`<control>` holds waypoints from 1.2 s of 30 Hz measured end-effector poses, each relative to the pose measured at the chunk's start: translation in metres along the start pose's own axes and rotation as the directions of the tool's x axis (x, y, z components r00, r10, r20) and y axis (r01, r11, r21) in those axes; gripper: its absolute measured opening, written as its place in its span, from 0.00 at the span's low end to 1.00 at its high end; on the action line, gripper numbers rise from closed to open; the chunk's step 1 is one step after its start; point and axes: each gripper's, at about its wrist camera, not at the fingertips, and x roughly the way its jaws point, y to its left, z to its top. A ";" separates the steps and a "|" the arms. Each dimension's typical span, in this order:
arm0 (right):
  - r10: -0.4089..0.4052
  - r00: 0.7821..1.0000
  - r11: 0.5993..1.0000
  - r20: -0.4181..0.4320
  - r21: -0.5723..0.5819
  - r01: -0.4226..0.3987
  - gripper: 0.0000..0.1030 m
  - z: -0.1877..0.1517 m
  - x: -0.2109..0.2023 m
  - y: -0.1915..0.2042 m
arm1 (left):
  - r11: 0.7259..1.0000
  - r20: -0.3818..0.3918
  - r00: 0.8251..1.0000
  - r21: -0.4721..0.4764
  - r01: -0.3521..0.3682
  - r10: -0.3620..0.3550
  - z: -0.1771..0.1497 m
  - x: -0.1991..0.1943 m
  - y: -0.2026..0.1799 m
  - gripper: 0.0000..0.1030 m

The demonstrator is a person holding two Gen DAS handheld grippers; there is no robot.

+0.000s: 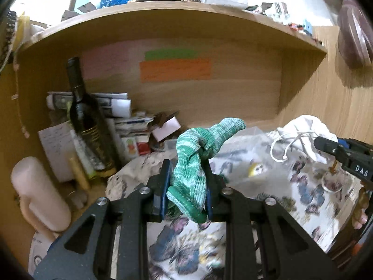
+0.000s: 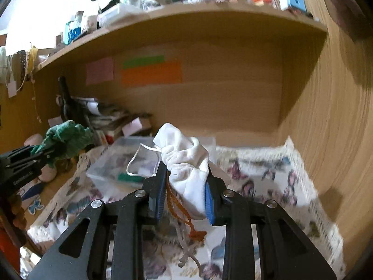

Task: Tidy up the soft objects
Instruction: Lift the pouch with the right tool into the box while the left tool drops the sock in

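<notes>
The left claw (image 1: 186,175) is closed down on a green knitted glove (image 1: 198,154), pinched around its cuff end so the fingers flop up and over to the right. The right claw (image 2: 186,175) is likewise clamped, narrow but not fully shut, on a white drawstring pouch (image 2: 186,163); its white cord (image 2: 135,161) loops out to the left and an orange cord (image 2: 184,219) dangles below between the fingers. Both soft things are lifted clear of the butterfly-print cloth (image 2: 268,179) that covers the worktop, inside a wooden alcove under a shelf (image 1: 163,11).

Gripping each near one end seems deliberate — limp fabric bunches there, giving the pads something solid to bite on, while the rest hangs free and will not drag.

A clear plastic container (image 2: 112,161) sits on the cloth just ahead of the right claw, with something green already inside (probably another item of the set, though it is too blurred to name). That looks the likely destination, so I judge the task to be mid-way: both pieces carried, neither yet set down.

Clutter stands to the left — a dark bottle (image 1: 86,121) leaning against stacked papers (image 1: 112,107) — so the left claw should keep well away from it, since a knocked bottle would topple.
</notes>
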 end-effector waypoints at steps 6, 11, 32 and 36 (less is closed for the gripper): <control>0.004 1.000 0.999 0.024 -0.035 -0.003 0.24 0.027 0.018 0.000 | 0.998 -0.006 0.999 -0.039 0.041 -0.041 0.027 0.024 0.000 0.23; 0.025 1.000 0.998 0.005 -0.054 -0.024 0.24 0.042 0.041 0.003 | 0.997 -0.032 0.998 -0.053 0.058 -0.060 0.043 0.049 0.002 0.23; 0.055 0.963 0.990 -0.264 -0.110 -0.087 0.25 0.023 0.151 0.022 | 0.997 -0.316 0.946 -0.027 0.073 -0.078 0.033 0.163 -0.009 0.24; 0.049 0.947 0.988 -0.319 -0.125 -0.093 0.25 0.012 0.168 0.026 | 0.997 -0.347 0.935 -0.006 0.076 -0.074 0.027 0.172 -0.014 0.24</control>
